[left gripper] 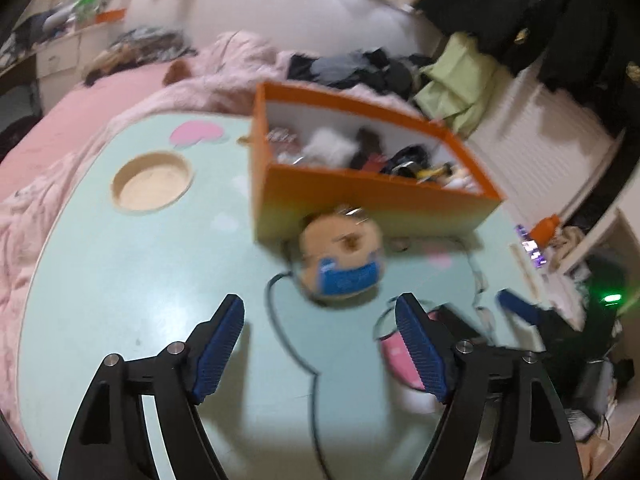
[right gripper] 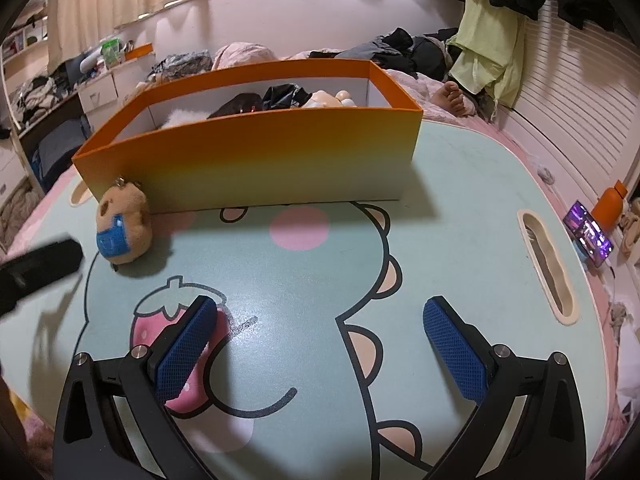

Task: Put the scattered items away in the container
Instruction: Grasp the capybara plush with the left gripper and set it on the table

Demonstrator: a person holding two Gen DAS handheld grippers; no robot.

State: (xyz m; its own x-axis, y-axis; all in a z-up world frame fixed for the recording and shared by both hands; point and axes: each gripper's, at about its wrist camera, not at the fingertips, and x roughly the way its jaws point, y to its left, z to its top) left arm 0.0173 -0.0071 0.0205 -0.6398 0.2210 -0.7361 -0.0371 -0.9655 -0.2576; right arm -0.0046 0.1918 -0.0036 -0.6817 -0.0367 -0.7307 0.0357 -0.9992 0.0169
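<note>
left gripper (left gripper: 320,344): jaws apart, empty, lined up on the toy
plush keychain (right gripper: 124,226): on bed desk (right gripper: 460,208), near left edge, touching orange box (right gripper: 256,160) front wall
handling: looks soft, light, squashy; pinch round body, avoid metal ring
right gripper (right gripper: 320,344): jaws apart, empty
</note>
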